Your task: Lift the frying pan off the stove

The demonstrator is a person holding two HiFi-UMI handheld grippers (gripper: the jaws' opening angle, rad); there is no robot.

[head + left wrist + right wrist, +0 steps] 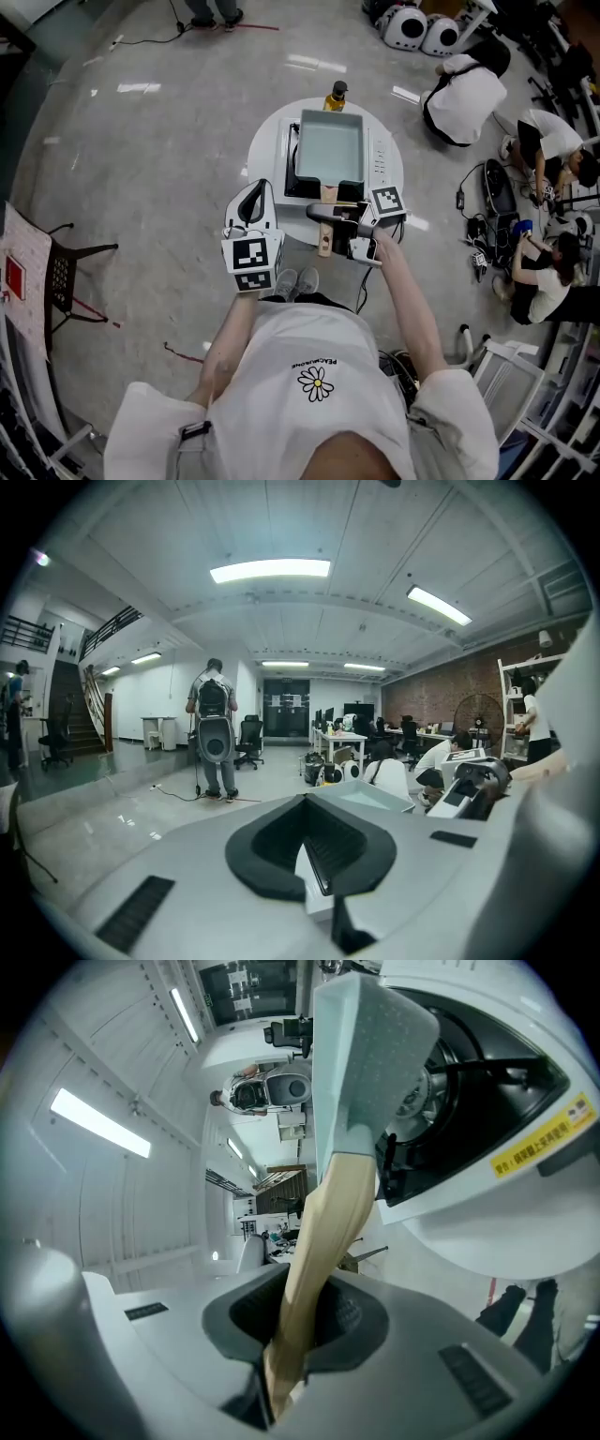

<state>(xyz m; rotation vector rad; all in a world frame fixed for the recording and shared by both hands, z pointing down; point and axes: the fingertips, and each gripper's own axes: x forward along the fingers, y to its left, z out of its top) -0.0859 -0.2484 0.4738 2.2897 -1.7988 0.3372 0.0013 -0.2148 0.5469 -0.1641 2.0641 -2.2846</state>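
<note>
A square pale-blue frying pan (328, 145) rests over the black-and-white stove (382, 155) on a round white table (267, 141). Its wooden handle (324, 246) points toward me. My right gripper (325, 216), turned on its side, is shut on that handle. In the right gripper view the handle (323, 1232) runs from between the jaws of the right gripper (291, 1335) up to the pan (366, 1044), with the stove (497, 1082) beside it. Whether the pan touches the stove I cannot tell. My left gripper (253, 192) hovers at the table's front left, shut and empty (314, 874).
A yellow bottle with a dark cap (337, 96) stands at the table's far edge behind the stove. People sit on the floor to the right (464, 94) among cables and gear. A dark chair (66, 272) stands at the left. My shoes (295, 281) are under the table's near edge.
</note>
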